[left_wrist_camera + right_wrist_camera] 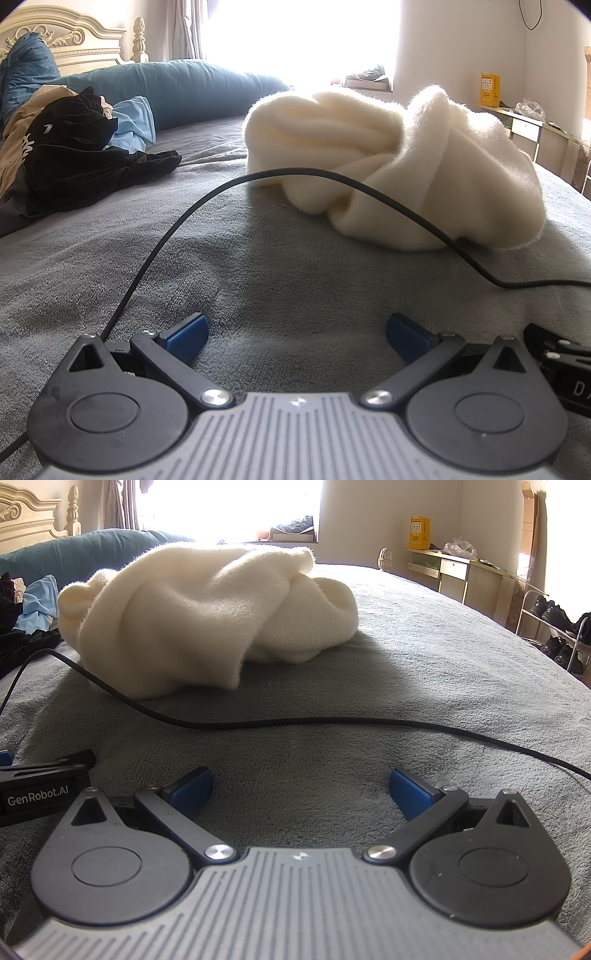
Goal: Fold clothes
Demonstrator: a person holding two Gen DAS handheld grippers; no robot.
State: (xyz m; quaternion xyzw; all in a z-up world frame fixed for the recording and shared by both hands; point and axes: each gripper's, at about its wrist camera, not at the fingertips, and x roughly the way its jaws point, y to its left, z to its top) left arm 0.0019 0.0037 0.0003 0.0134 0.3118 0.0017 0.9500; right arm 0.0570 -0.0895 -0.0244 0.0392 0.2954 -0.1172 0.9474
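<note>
Both the left gripper [297,338] and right gripper [301,794] rest low on the grey plush bedspread [424,672], fingers wide and empty, seemingly poised before the crumpled cream fleece garment [207,616] heaped mid-bed, away from its edges.

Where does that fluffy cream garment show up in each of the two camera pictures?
Left wrist view: the cream garment lies crumpled on the grey blanket, right of centre, beyond the open left gripper.
Right wrist view: it sits left of centre, beyond the open right gripper.
Shared landmark: the black cable running in front of it.
</note>
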